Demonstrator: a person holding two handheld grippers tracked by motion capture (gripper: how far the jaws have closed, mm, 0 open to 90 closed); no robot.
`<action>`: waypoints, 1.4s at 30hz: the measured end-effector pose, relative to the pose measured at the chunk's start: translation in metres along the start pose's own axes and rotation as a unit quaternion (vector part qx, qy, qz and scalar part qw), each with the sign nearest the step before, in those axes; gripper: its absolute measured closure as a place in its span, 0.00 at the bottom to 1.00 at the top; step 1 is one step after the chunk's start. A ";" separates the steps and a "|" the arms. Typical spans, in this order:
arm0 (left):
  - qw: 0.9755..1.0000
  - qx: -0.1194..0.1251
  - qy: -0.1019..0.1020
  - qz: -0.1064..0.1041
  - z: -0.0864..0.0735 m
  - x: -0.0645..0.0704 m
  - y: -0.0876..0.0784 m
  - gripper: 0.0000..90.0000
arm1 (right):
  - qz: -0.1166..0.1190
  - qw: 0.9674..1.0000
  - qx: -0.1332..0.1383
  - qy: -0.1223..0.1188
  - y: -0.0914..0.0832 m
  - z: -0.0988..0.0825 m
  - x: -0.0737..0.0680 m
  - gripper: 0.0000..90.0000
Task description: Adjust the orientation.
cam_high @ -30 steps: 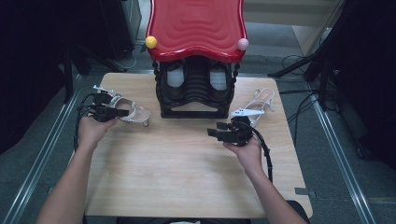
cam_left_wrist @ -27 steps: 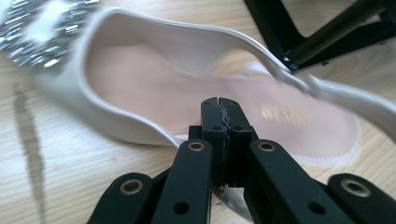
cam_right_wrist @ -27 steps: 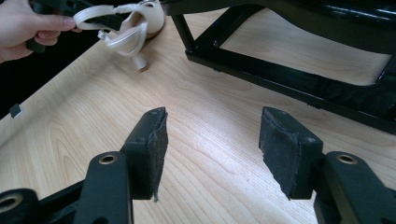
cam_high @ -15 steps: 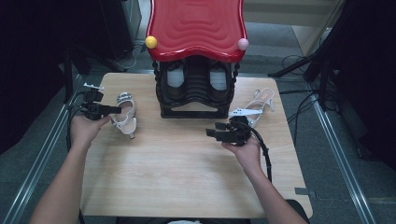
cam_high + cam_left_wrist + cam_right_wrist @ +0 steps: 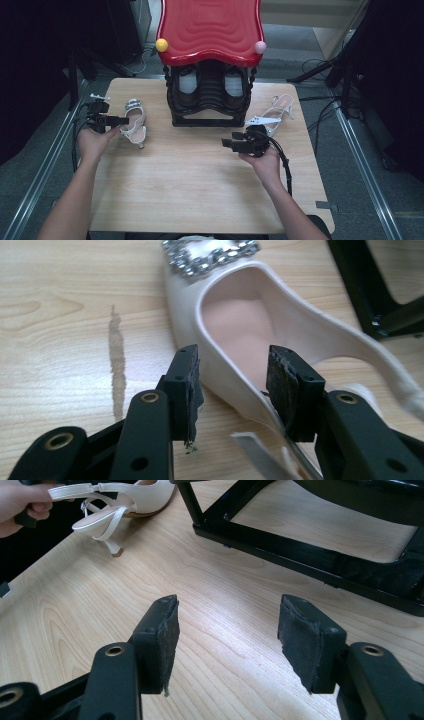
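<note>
A white slingback shoe (image 5: 134, 125) with a jewelled buckle (image 5: 210, 252) rests on the wooden table (image 5: 200, 190), left of the shoe rack. My left gripper (image 5: 122, 120) stands open astride the shoe's side wall (image 5: 220, 375): one pad outside it, one inside over the pink insole (image 5: 240, 315). Its jaws have just been opening, and the outer pad (image 5: 189, 385) is clear of the wall. My right gripper (image 5: 228, 145) hovers open over bare wood (image 5: 230, 615), nothing between its pads. A second white shoe (image 5: 272, 116) lies at the right, behind that gripper.
A black shoe rack (image 5: 210, 97) with a red wavy top (image 5: 210, 27) stands at the table's back middle; its base bar (image 5: 310, 555) crosses ahead of my right gripper. Cables trail off the table's right side.
The left gripper swung the shoe round from pointing right to pointing away, set it on the table and opened its jaws. The right hand kept still.
</note>
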State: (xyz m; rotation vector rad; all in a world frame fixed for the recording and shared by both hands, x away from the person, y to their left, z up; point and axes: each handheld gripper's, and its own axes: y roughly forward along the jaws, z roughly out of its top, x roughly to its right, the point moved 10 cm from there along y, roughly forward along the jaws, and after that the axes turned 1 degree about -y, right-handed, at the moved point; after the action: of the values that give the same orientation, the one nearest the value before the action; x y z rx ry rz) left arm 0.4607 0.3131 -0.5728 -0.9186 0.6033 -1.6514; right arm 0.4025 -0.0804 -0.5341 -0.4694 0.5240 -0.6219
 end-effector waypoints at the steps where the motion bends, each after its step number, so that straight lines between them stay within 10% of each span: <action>1: 1.000 -0.008 0.002 0.003 -0.003 -0.002 0.003 0.64 | -0.002 1.000 0.001 -0.002 0.000 0.000 0.001 0.48; 12: 0.999 -0.009 -0.035 -0.011 -0.008 -0.003 0.008 0.94 | -0.008 1.000 -0.002 0.004 -0.004 -0.007 0.004 0.47; 23: 0.996 0.009 -0.066 -0.066 -0.011 0.008 -0.006 0.97 | -0.017 1.000 0.000 0.007 -0.009 -0.009 0.010 0.47; 42: 0.991 0.011 -0.031 -0.126 -0.055 0.058 -0.051 0.97 | -0.024 1.000 0.001 0.002 -0.002 -0.003 0.015 0.48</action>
State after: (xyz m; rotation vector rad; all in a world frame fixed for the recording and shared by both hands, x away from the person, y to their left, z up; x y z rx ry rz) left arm 0.3813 0.2671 -0.5489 -1.0598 0.4383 -1.8429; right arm 0.4105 -0.0923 -0.5405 -0.4797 0.5175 -0.6686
